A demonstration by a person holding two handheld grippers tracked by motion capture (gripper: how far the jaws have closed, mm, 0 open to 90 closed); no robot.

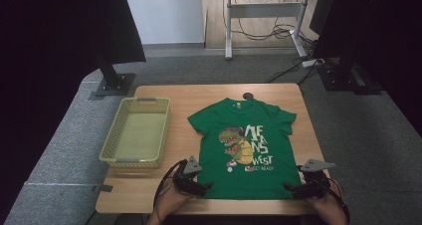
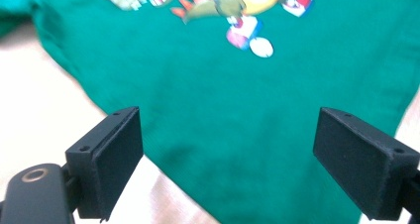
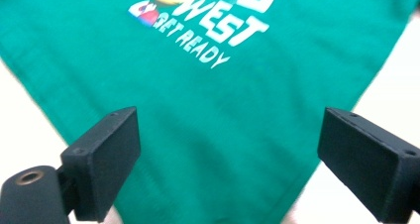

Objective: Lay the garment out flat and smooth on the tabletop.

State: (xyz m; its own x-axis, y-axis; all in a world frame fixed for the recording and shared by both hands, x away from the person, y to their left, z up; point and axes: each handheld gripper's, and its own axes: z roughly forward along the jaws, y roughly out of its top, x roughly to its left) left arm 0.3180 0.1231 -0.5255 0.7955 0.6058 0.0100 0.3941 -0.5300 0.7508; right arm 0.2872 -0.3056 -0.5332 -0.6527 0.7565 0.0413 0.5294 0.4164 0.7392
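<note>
Both grippers, left (image 1: 205, 186) and right (image 1: 288, 187), wait wide open at the green shirt's (image 1: 244, 150) bottom corners, ready to pinch them next.

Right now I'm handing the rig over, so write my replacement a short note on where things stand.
Left claw: open, at the near left hem corner of the green cotton T-shirt with a dinosaur print.
Right claw: open, at the near right hem corner.
The shirt lies flat, print up, on the wooden table; the yellow-green plastic basket sits left of it.
Done: nothing gripped or folded.
Left: probably grip the corners and fold.
</note>
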